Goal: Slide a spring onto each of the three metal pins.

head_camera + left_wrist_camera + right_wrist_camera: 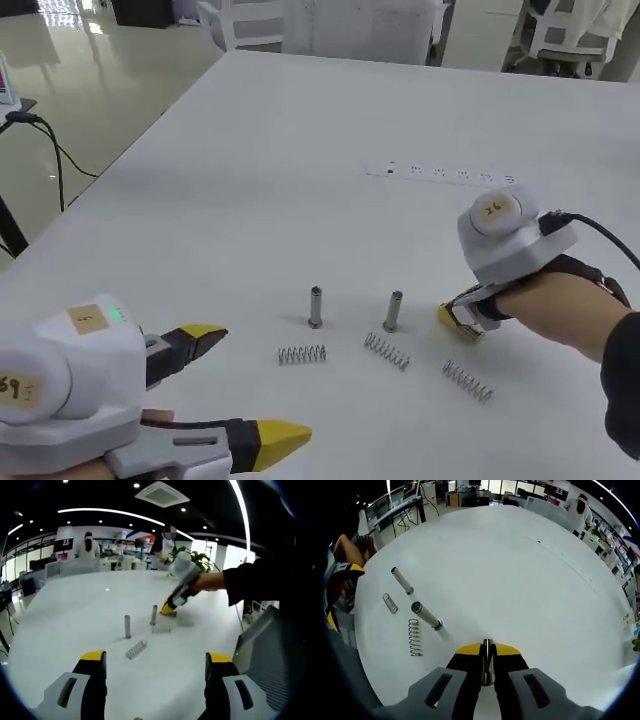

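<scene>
The left gripper sits at the lower left of the head view with its yellow-tipped jaws spread wide and nothing between them. The right gripper is at the right, its tips down at the table. Its own view shows the jaws closed on the third pin, which runs up between them. In the centre of the head view the left pin and the right pin stand upright and bare, side by side. Three springs lie flat just below them: the left spring under the left pin, the middle spring under the right pin, and the right spring further right, below the right gripper, whose white body and the hand holding it cover most of its jaws. A white power strip lies higher up the frame, well apart from the pins. The table is plain matte white. White chairs stand past its far edge, and a dark cable trails over the glossy floor at upper left. In the left gripper view, people stand in a bright open office near a green plant.
</scene>
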{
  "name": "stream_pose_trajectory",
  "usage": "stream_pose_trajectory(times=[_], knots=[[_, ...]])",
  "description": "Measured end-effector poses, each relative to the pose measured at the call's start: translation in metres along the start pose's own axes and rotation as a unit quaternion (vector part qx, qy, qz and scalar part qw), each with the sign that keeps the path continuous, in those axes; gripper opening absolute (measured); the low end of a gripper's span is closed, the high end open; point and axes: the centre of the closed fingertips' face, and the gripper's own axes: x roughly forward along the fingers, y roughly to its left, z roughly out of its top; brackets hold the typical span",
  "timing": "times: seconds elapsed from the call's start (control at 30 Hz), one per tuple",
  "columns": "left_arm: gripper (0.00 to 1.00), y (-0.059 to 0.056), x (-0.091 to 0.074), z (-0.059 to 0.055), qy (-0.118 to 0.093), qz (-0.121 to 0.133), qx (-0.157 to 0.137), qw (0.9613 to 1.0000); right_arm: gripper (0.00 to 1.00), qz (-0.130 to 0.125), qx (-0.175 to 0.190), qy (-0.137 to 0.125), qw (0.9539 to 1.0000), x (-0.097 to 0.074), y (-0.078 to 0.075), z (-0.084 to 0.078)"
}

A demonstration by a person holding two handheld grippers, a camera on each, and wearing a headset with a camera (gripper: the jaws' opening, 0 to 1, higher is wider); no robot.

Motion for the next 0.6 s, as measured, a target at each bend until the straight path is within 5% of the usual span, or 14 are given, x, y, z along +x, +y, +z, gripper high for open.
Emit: stream_pose_trajectory(times=[0.6], knots=[[0.77, -0.003, 0.000, 0.000, 0.000, -0.004, 0.007, 1.0000, 0.05, -0.010, 0.009, -0.042, 0.9990, -0.030, 0.003, 0.006]])
